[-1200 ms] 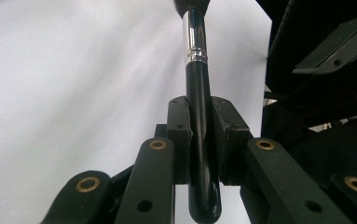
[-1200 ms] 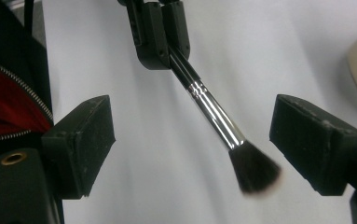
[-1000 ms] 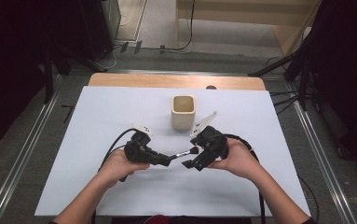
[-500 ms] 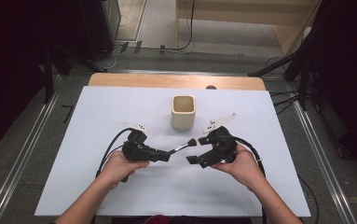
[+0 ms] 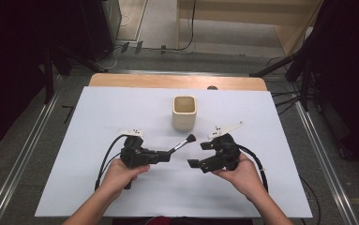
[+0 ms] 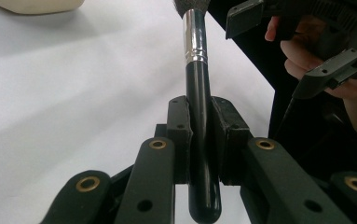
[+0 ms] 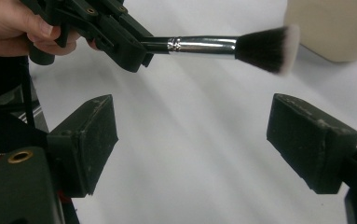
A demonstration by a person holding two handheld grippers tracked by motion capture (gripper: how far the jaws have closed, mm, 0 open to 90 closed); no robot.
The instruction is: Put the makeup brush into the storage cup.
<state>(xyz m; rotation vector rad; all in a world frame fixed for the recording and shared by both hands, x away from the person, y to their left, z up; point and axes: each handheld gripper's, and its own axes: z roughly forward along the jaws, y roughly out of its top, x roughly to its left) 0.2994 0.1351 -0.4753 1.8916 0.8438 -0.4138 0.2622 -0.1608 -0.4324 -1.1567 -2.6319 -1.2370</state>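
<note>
A makeup brush (image 5: 182,144) with a black handle, silver ferrule and dark, white-tipped bristles is clamped by its handle in my left gripper (image 5: 166,155). It points up and right toward a beige square cup (image 5: 184,112). In the left gripper view the jaws are shut on the black handle (image 6: 198,84), left gripper (image 6: 200,109). My right gripper (image 5: 198,154) is open just right of the bristles and touches nothing. In the right gripper view, the right gripper (image 7: 190,135) has its pads wide apart, and beyond them is the brush (image 7: 232,46) held by the left gripper (image 7: 106,32).
Everything lies on a white table sheet (image 5: 97,122) with a wooden strip (image 5: 135,80) at the far edge. Metal rails and dark stands flank the table. The cup (image 7: 334,28) is a short way beyond the brush tip.
The two grippers were close together around the brush. My right gripper has since pulled away to the right, and the brush has stayed in my left gripper.
</note>
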